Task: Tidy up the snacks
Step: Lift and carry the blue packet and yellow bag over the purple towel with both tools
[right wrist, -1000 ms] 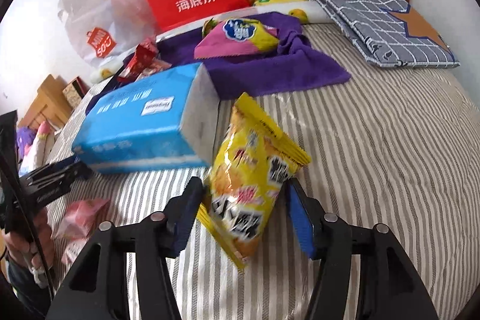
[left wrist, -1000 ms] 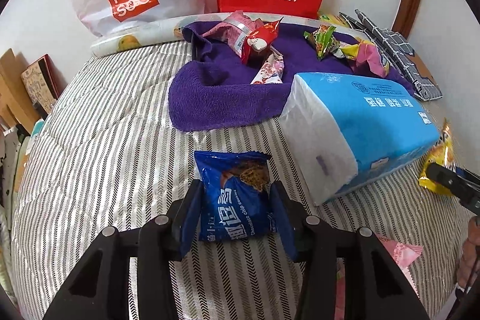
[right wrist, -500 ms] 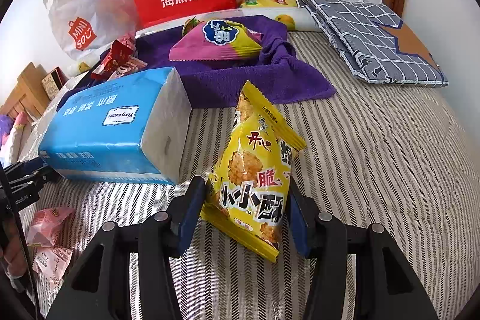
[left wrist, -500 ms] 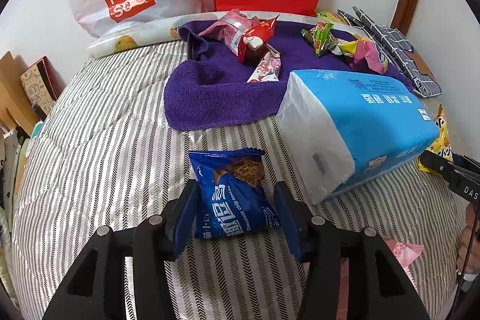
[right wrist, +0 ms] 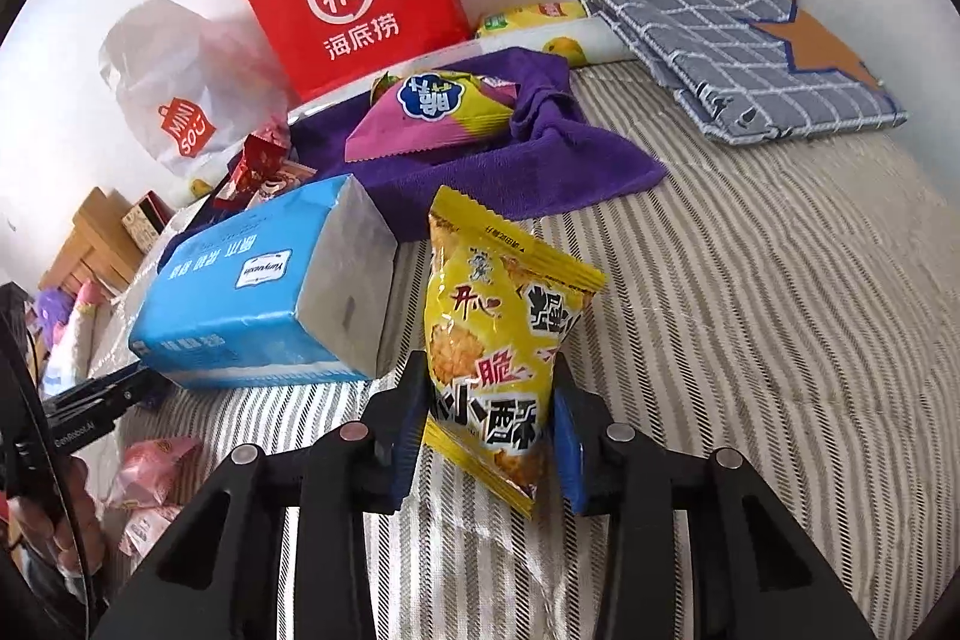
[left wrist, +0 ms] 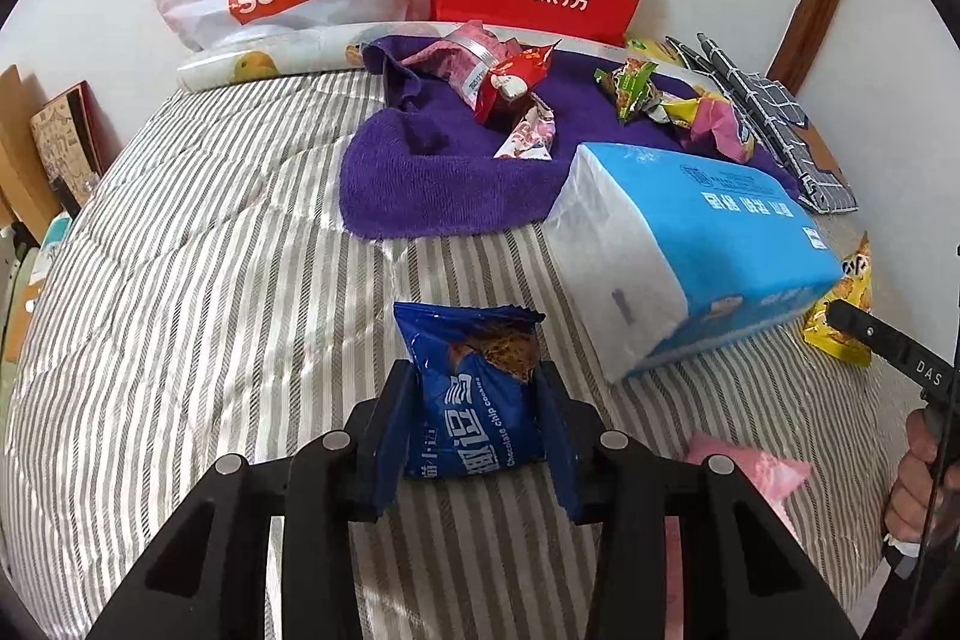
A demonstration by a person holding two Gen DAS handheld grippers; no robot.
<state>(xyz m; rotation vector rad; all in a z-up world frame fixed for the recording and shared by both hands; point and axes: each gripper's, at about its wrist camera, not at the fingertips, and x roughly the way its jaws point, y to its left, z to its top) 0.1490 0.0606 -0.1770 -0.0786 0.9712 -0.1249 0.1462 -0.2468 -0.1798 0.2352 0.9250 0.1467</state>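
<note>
Both your grippers have just been closing: the left gripper (left wrist: pixel 477 403) now pinches the blue cookie packet (left wrist: pixel 474 388) on the bed, the right gripper (right wrist: pixel 489 415) the yellow snack bag (right wrist: pixel 501 340). Slick wrappers may slip when lifted.

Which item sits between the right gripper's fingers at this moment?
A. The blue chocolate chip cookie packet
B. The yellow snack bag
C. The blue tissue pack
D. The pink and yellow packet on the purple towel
B: in the right wrist view the right gripper has its pads pressed against the sides of the yellow snack bag, pinching it in.
</note>
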